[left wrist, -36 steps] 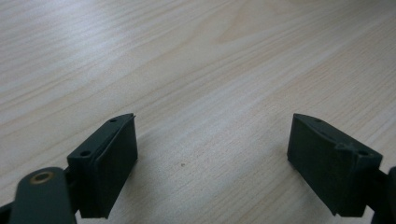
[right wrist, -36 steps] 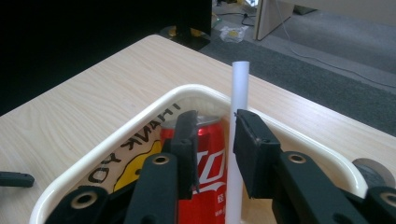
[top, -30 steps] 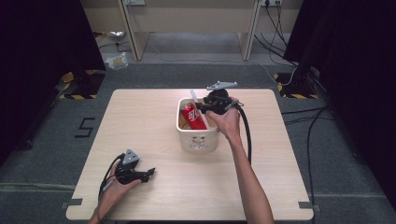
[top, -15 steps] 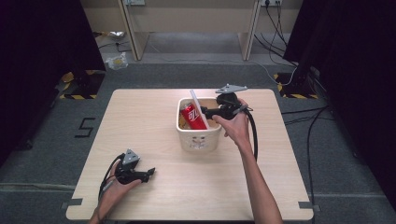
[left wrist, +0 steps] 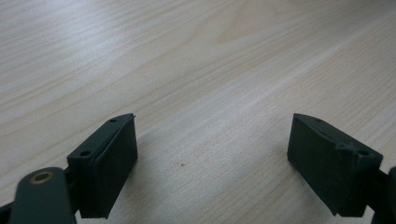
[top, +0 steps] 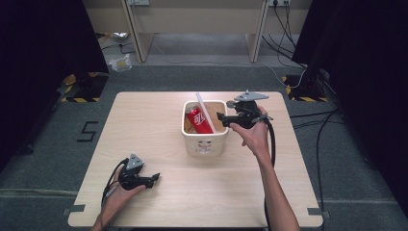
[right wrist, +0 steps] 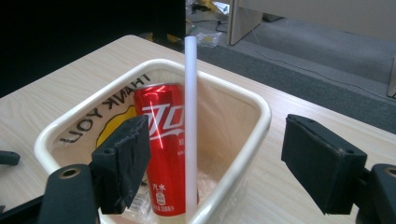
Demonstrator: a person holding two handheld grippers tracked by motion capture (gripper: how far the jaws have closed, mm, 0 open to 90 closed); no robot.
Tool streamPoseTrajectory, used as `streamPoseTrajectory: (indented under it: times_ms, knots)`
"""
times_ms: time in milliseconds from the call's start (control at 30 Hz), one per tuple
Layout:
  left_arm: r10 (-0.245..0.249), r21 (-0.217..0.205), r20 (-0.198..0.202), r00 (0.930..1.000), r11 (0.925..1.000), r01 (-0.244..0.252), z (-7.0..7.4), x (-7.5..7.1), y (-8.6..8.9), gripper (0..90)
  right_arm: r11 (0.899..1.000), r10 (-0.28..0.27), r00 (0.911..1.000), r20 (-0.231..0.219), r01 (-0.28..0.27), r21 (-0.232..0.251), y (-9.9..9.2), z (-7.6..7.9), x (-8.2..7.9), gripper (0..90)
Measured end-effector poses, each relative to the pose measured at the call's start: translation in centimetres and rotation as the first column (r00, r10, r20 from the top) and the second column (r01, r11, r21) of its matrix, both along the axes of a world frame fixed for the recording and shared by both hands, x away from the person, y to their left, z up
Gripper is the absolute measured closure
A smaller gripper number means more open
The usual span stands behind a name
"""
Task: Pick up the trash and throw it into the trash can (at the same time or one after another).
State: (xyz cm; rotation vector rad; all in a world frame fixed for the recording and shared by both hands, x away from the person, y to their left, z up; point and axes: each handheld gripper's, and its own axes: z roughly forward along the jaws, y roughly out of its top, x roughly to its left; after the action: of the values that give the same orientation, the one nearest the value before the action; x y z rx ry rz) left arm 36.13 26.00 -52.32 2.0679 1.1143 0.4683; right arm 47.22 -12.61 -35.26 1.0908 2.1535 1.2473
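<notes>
A cream bin stands mid-table, printed "THANK YOU" inside. In it a red drink can stands tilted, and a white straw leans up past the rim. My right gripper hovers at the bin's right rim, facing the straw. Its jaws have just been opening and are open; the straw is ahead of them, clear of both pads. My left gripper rests near the table's front left, open over bare wood.
The wooden table has free room all round the bin. Black cables trail from the right gripper along the forearm. Desk legs and cables lie on the grey floor behind the table.
My right gripper has drawn back to the right, from over the bin to its right rim. The straw stays leaning in the bin. The left hand has kept still.
</notes>
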Motion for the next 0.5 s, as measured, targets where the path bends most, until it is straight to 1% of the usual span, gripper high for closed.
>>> streamPoseTrajectory:
  times_ms: [233, 467, 500]
  knots:
    - [0.000, 0.001, 0.000, 1.0000, 1.0000, 0.000, 0.0, 0.0, 0.0, 15.1, 1.000, -0.014, 0.9999, 0.008, 0.014, -0.005, -1.3, -0.5, -0.6, 24.1]
    - [0.002, 0.001, 0.001, 1.0000, 1.0000, -0.002, 0.0, 0.0, 0.0, 15.1, 1.000, -0.018, 0.9996, 0.022, 0.019, -0.020, -2.6, -0.9, -1.6, 23.9]
    - [-0.001, 0.007, 0.001, 1.0000, 1.0000, 0.001, 0.0, 0.0, 0.0, 15.1, 0.999, -0.024, 0.9994, 0.024, 0.025, -0.023, -2.8, -1.0, -1.7, 23.6]
